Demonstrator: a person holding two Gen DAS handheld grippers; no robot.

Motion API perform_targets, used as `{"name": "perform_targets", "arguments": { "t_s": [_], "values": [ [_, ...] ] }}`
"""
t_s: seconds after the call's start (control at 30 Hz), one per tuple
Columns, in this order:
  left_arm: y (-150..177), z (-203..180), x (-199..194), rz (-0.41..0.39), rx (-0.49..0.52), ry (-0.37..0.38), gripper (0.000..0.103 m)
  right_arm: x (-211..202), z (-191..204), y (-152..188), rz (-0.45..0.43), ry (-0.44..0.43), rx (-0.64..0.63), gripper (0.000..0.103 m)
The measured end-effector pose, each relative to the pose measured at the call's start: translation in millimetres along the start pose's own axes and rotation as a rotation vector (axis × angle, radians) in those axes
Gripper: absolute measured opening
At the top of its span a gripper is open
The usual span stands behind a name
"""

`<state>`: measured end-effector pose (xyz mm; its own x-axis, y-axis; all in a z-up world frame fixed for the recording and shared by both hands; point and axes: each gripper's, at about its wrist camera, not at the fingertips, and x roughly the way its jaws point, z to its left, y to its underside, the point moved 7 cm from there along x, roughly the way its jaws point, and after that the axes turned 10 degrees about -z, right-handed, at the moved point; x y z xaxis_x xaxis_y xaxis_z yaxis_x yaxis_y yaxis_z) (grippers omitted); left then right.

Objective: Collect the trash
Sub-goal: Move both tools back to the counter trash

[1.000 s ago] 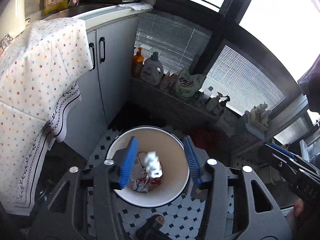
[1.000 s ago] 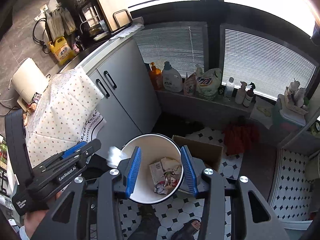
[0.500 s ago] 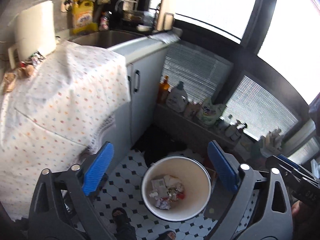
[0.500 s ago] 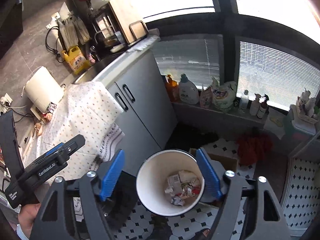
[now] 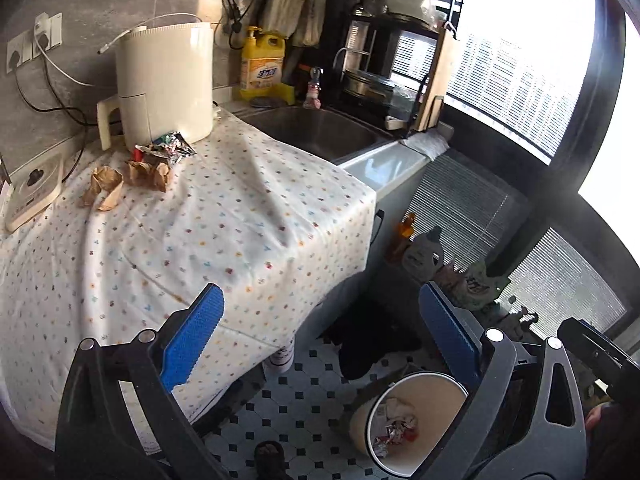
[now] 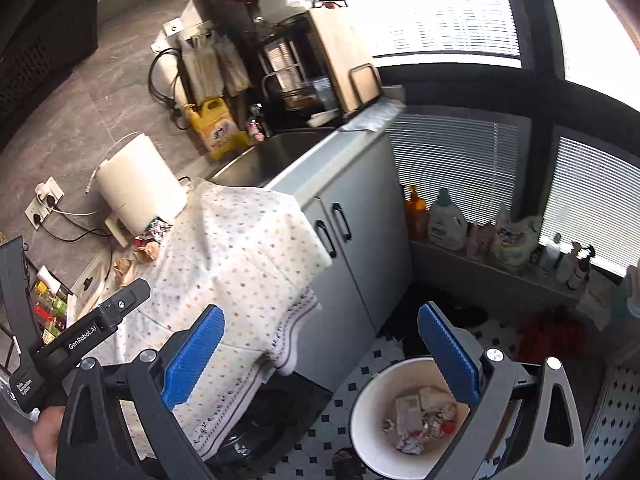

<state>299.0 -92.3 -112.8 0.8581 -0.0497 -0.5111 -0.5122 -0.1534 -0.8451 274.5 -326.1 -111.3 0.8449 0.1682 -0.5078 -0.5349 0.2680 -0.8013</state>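
A white trash bin (image 5: 416,424) stands on the tiled floor with crumpled wrappers inside; it also shows in the right wrist view (image 6: 384,420). On the dotted tablecloth (image 5: 224,220) lie two crumpled brown papers (image 5: 102,188) (image 5: 148,172) and a shiny foil wrapper (image 5: 168,148) beside the white appliance (image 5: 164,84). The same scraps show small in the right wrist view (image 6: 140,252). My left gripper (image 5: 324,340) is wide open and empty, above the table edge. My right gripper (image 6: 320,348) is wide open and empty, above the bin and table corner.
A steel sink (image 5: 316,132) lies behind the table, with a yellow detergent bottle (image 5: 262,66) and a dish rack (image 5: 400,48). Grey cabinet doors (image 6: 352,240) stand beside the bin. Bottles line the window ledge (image 6: 480,236). A white socket block (image 5: 32,188) lies at the table's left.
Both grippers have opened wide and lifted away from the bin, turning up toward the table. A crumpled piece the left gripper held over the bin is gone from it.
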Motion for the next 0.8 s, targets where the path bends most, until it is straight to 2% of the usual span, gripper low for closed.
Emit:
{"name": "perform_targets", "arguments": {
  "t_s": [0.37, 0.8],
  "values": [
    [-34.8, 83.3, 26.0, -0.027, -0.045, -0.076, 0.097, 57.8, 81.2, -16.9, 0.003, -0.066, -0.047, 0.095],
    [-66.4, 150.9, 90.0, -0.013, -0.062, -0.133, 0.097, 131.1, 146.0, -22.4, 0.008, -0.094, -0.068, 0.095]
  ]
}}
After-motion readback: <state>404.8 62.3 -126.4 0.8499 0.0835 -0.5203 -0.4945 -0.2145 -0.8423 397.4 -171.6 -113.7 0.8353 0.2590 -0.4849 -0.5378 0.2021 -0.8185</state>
